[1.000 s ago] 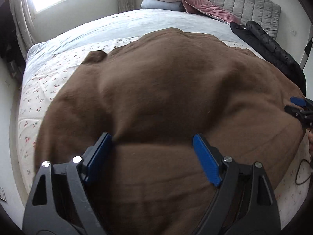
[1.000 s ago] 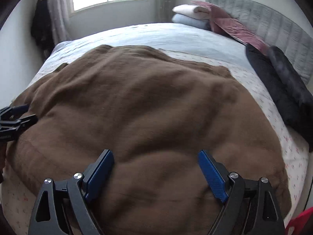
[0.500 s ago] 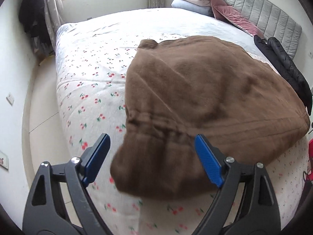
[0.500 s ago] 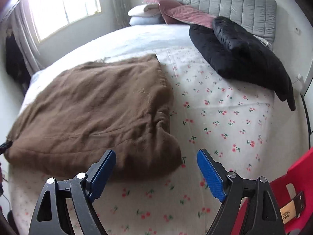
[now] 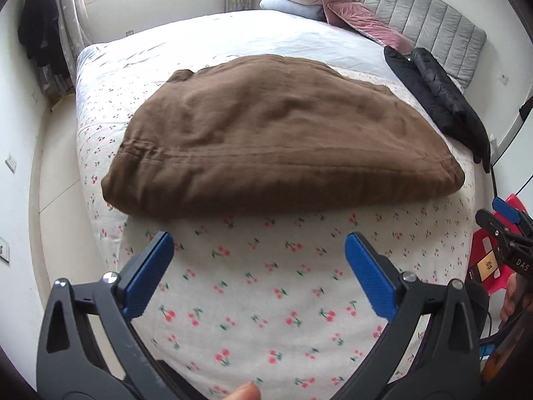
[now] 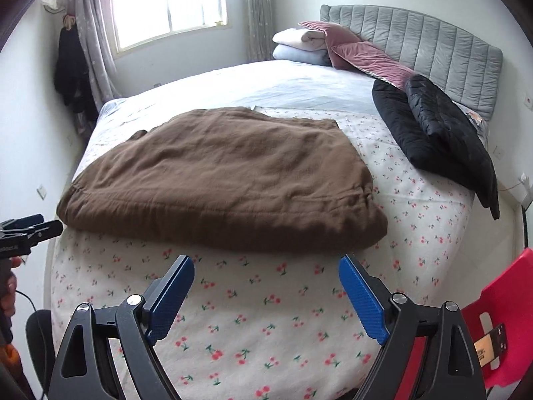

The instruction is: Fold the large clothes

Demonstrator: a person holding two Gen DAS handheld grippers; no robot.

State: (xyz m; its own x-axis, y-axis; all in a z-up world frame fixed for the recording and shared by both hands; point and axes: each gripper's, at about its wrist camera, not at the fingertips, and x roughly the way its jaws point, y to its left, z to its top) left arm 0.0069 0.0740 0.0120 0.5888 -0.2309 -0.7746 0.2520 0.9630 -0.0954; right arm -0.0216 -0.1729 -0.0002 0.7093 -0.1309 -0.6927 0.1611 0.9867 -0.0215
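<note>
A large brown garment [image 5: 276, 140] lies folded flat on the cherry-print bed sheet [image 5: 276, 276]; it also shows in the right wrist view [image 6: 220, 180]. My left gripper [image 5: 258, 260] is open and empty, held back from the garment's near edge, over the sheet. My right gripper [image 6: 265, 280] is open and empty, also back from the near edge. The right gripper shows at the right edge of the left wrist view [image 5: 506, 226]. The left gripper shows at the left edge of the right wrist view [image 6: 26, 230].
A black puffer jacket [image 6: 439, 133] lies on the bed's right side. Folded blankets and pink pillows [image 6: 319, 46] sit by the grey headboard [image 6: 433, 50]. A red plastic stool [image 6: 493, 326] stands at the bed's near right corner. Floor runs along the bed's left side [image 5: 56, 173].
Both grippers have pulled back from the brown garment toward the foot of the bed. A second ago they were right over its cloth; now the whole folded garment lies in view.
</note>
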